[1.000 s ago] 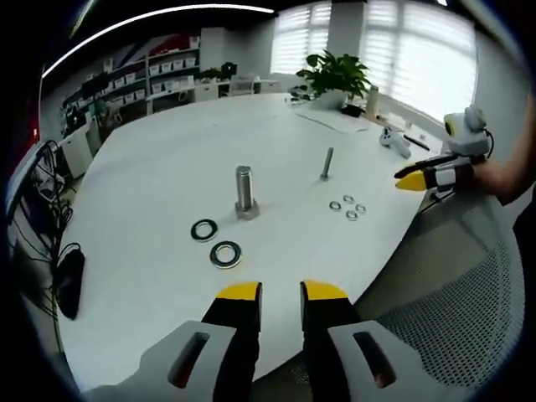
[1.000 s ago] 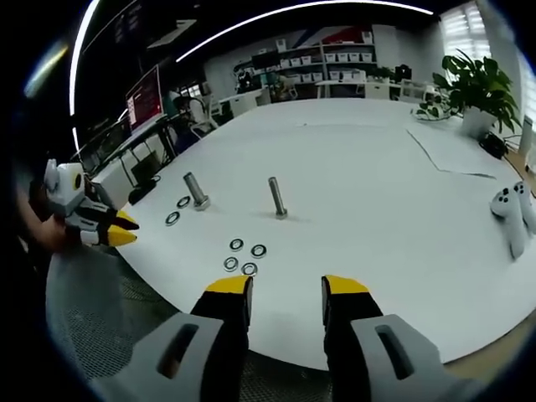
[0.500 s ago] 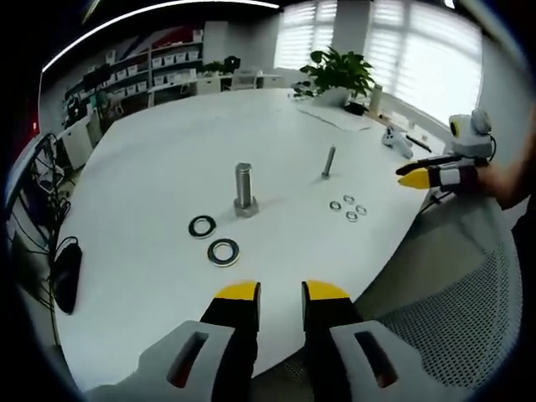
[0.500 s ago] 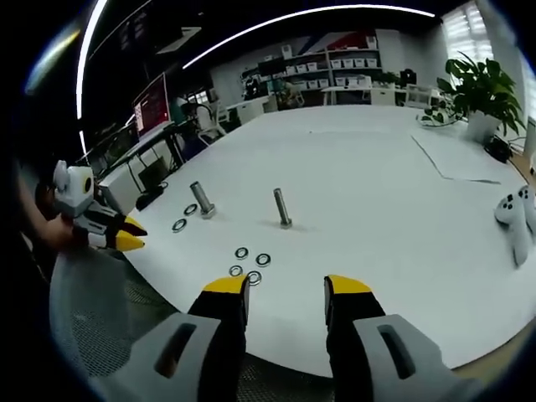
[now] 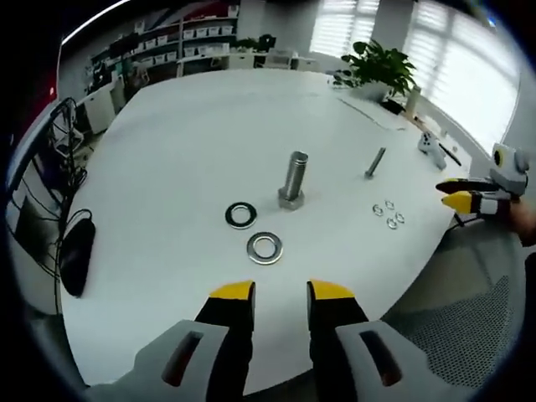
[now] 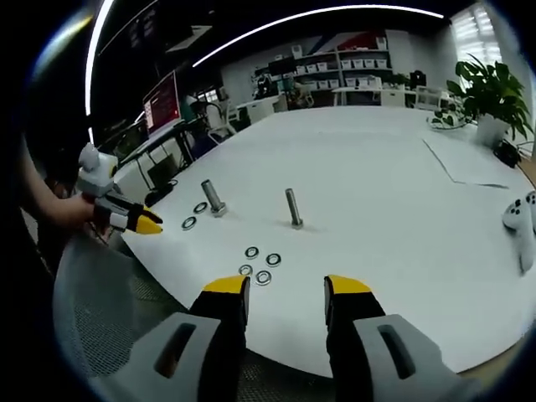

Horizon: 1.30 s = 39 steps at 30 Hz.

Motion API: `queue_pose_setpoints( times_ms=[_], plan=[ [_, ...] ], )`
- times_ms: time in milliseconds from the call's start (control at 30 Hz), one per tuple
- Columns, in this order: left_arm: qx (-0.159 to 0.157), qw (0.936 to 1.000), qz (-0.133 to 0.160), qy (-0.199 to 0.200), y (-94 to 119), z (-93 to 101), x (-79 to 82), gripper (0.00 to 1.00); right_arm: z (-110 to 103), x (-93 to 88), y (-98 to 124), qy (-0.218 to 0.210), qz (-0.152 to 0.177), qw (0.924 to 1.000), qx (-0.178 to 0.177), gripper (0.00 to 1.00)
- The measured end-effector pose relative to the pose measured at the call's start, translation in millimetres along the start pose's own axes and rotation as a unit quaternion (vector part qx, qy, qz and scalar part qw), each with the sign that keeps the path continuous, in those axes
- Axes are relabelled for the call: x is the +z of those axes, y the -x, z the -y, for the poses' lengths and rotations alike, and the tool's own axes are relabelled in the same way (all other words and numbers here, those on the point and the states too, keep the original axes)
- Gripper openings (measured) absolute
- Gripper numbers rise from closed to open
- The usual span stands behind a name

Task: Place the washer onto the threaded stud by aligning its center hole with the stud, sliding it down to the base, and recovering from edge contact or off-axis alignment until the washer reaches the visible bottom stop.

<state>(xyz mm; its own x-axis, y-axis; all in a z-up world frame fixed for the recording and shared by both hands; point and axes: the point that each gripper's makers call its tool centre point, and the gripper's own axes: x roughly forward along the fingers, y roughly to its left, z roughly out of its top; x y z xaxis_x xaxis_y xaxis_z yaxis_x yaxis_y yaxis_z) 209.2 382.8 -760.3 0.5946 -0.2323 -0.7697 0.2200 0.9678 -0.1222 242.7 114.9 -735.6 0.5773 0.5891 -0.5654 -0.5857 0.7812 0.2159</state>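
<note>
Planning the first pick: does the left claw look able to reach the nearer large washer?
Probably yes: the left claw is open, and the nearer large washer lies flat just ahead on bare table.

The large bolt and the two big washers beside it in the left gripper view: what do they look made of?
The large bolt looks like bare metal, probably steel: grey, dull sheen, light streak down its shank. The nearer washer looks bright, silvery, likely plated metal. The farther washer is darker, near black; whether dark-coated metal or rubber, I cannot tell.

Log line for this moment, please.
left gripper: open, empty | right gripper: open, empty | large washers: on table beside large bolt | small stud: bare
</note>
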Motion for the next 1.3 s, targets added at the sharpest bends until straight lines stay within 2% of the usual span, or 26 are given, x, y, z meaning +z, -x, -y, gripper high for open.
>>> queue_pose_setpoints(
  times_ms=[167,333,600,900,1033,1300],
  plan=[
    [0.013,0.9995,-0.021,-0.018,-17.5,-12.1,2.9,0.27,-5.8,-0.4,-0.2,0.007,-0.002,0.9998,0.016,0.38],
    [0.010,0.9969,-0.032,-0.071,-29.2,-11.9,7.7,0.30,-9.2,-1.7,-0.6,0.010,-0.006,0.9996,0.025,0.38],
    [0.011,0.9979,-0.045,-0.044,-39.5,-11.6,12.8,0.31,-12.3,-4.5,-1.1,0.006,-0.014,0.9993,0.036,0.38],
    [0.002,0.9939,-0.082,-0.074,-48.5,-6.4,11.4,0.28,-13.7,-4.3,-1.0,0.007,-0.012,0.9990,0.042,0.38],
    [-0.003,0.9938,-0.088,-0.069,-51.6,-3.8,12.4,0.28,-13.3,-6.1,-1.1,0.005,-0.017,0.9989,0.043,0.37],
    [0.001,0.9883,-0.115,-0.100,-51.8,-4.5,10.8,0.27,-13.4,-4.1,-0.9,0.007,-0.011,0.9989,0.044,0.36]
  ],
)
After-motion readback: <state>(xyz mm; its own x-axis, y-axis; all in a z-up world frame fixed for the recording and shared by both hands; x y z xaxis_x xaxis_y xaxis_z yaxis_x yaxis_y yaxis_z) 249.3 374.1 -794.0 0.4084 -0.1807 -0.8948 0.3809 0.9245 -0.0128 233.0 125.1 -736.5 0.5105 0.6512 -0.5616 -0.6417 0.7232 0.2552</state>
